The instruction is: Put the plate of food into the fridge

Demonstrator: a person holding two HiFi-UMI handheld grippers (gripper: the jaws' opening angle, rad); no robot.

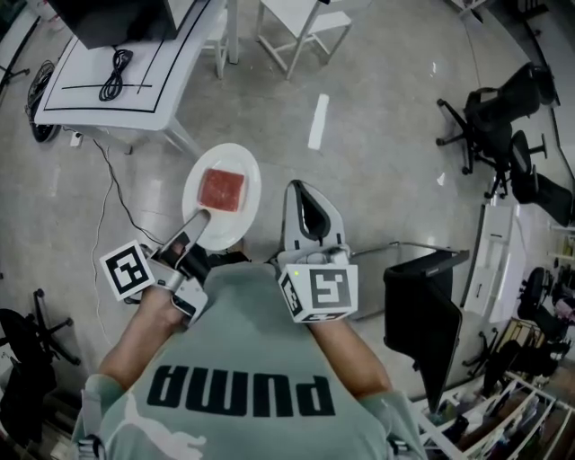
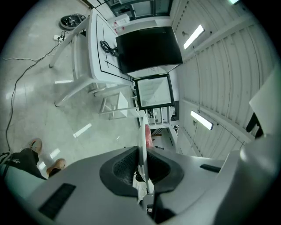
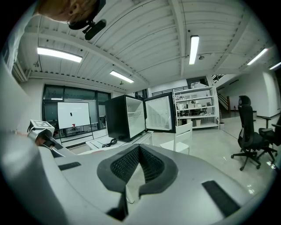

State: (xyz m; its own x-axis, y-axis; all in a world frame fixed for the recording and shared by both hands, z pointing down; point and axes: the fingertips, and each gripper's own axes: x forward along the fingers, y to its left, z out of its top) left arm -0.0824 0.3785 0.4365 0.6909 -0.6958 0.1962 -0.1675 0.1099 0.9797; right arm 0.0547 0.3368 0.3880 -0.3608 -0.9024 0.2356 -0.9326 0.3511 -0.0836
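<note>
Left gripper (image 2: 141, 149): ribbed jaws pinch round white plate (image 1: 244, 171).

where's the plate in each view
Head view: plate left of centre, held by the left gripper.
Left gripper view: centre, edge-on between the shut fingers.
Right gripper view: not in it.
Shared landmark: black fridge on the white table.

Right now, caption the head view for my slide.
Left tool grips a white plate of red food by its rim; right tool, shut and empty, held alongside.
</note>
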